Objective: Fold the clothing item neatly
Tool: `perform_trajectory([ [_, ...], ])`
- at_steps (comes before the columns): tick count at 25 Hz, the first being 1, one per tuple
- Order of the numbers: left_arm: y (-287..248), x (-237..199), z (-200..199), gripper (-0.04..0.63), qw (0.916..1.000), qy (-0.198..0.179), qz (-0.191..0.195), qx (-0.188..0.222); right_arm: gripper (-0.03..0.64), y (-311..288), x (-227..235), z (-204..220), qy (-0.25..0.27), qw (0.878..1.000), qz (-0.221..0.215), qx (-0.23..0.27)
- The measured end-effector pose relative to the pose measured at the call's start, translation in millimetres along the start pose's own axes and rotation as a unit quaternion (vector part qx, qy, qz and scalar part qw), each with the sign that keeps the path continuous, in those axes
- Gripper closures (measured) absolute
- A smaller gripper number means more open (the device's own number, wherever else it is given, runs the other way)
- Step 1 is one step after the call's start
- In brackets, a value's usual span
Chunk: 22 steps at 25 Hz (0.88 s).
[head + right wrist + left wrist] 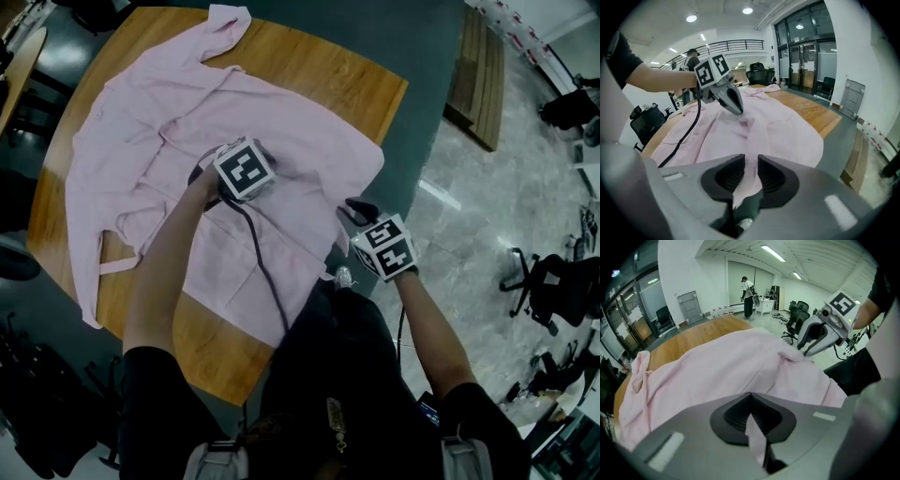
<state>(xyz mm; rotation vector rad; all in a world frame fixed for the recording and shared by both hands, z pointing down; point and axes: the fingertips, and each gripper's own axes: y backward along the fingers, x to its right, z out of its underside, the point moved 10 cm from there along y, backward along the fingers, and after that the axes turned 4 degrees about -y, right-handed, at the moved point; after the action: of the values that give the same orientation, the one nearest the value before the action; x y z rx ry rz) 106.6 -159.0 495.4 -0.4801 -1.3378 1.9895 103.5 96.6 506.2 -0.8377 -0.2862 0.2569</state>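
Starting fold | left gripper [757,425] jaws clamp shirt [141,122] | right gripper [747,164] jaws apart round 4 o'clock hem [323,248] | next likely: pinch hem

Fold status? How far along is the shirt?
Early. Done: the pink shirt lies spread on the wooden table; no finished fold shows. In hand: the left gripper is shut on fabric mid-shirt; the right gripper sits at the shirt's near edge, jaws apart with cloth between them, not clamped. Left: every fold, with the sleeve still stretched out.
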Motion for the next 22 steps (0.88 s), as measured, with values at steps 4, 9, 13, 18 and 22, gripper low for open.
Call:
perform_trajectory([
  [4,-4.8,15.2,-0.8,0.441,0.9983,0.004,0.057,0.013,0.56,1.1,-5.4,10.7,0.0,1.0,0.02,-0.011],
  [9,-3.7,16.1,-13.6,0.589,1.0,-0.004,0.004,0.0,0.591,15.6,-6.5,10.5,0.009,1.0,0.004,0.002],
  [13,7.2,28.6,-12.7,0.589,0.9996,-0.011,-0.003,-0.027,0.6,27.6,-14.4,13.0,0.016,0.999,-0.043,0.017],
  [18,24.6,53.3,-9.8,0.589,0.9986,-0.004,-0.002,-0.053,0.6,38.4,-29.1,18.3,0.034,0.994,-0.096,0.027],
  [22,37.7,70.0,-3.9,0.589,0.9973,0.002,-0.017,-0.071,0.6,38.3,-44.4,26.3,0.049,0.99,-0.133,0.027],
])
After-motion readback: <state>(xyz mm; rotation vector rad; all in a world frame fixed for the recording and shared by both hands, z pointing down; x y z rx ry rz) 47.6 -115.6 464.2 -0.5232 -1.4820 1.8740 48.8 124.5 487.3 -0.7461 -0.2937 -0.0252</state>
